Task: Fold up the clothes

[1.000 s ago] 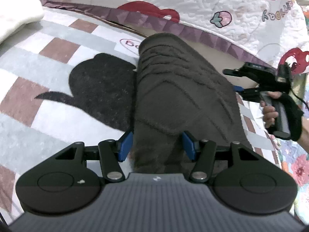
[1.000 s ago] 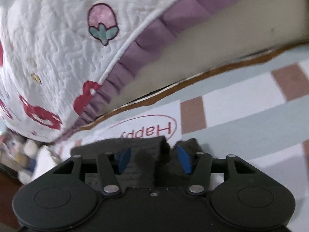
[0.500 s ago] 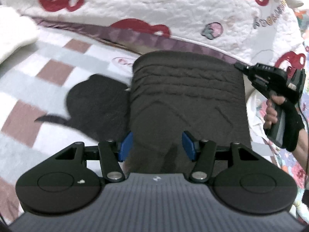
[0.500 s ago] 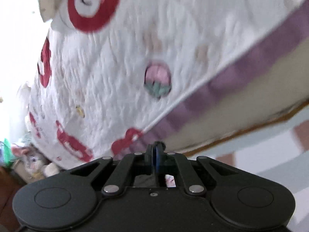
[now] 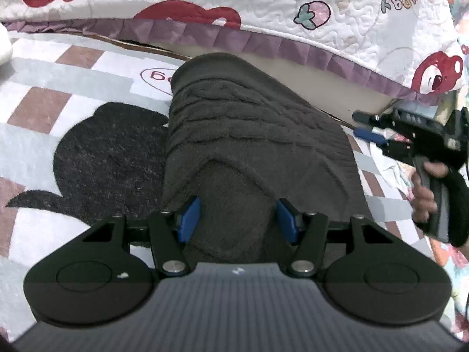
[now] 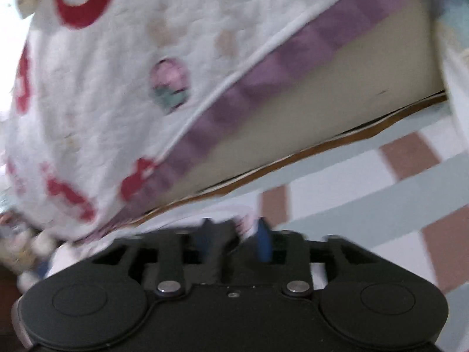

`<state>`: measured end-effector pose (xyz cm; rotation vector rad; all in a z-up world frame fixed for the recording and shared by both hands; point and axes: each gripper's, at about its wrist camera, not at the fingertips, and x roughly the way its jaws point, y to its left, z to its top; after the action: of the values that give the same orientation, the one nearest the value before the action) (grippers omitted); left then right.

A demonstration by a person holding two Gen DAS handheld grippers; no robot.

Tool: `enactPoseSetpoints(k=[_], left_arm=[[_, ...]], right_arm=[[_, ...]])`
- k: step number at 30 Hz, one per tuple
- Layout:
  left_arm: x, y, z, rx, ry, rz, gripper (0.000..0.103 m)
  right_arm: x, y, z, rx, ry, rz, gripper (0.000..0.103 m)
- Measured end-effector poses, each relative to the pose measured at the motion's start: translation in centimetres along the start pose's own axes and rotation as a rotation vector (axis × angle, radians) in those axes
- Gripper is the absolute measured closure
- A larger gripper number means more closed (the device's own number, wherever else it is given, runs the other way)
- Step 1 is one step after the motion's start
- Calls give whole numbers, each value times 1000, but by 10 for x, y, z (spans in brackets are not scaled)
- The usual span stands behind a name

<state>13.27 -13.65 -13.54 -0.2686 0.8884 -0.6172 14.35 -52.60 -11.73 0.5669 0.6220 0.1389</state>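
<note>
The dark knit garment (image 5: pixel 252 146) lies folded on the checked rug (image 5: pixel 44 102), between the left gripper (image 5: pixel 237 220) fingers, spread wide. The right gripper (image 6: pixel 234 243), pinched shut half a second ago, now stands parted and empty, clear of the cloth: likely a fold just released.

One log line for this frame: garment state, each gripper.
garment: dark sweater folded on checked mat | left gripper: open, straddling near fold | right gripper: open, empty, off the sweater
</note>
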Motion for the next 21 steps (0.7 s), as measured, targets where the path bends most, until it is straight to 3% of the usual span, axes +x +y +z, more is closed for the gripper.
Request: enactPoseSetpoints(k=[6, 8, 11, 12, 13, 16, 19, 21], left_arm=[[-2, -5, -3, 35, -6, 10, 50], [-4, -7, -4, 58, -7, 17, 64], [-7, -7, -3, 64, 1, 5, 70], [-8, -8, -2, 62, 5, -15, 70], [-9, -9, -1, 61, 8, -35, 72], [-13, -14, 2, 55, 19, -95, 75], [-13, -19, 3, 50, 38, -147, 76], [-8, -27, -2, 66, 55, -119, 76]], right_arm=[[22, 28, -26, -130, 164, 37, 44], [28, 30, -37, -139, 191, 18, 40], [30, 33, -48, -154, 187, -13, 38], [25, 37, -51, -169, 163, 0, 48], [17, 43, -53, -211, 135, 10, 90], [-16, 60, -51, -277, 15, 42, 94], [-44, 63, -47, -273, -47, 15, 95], [-40, 58, -51, -302, 4, -62, 96]])
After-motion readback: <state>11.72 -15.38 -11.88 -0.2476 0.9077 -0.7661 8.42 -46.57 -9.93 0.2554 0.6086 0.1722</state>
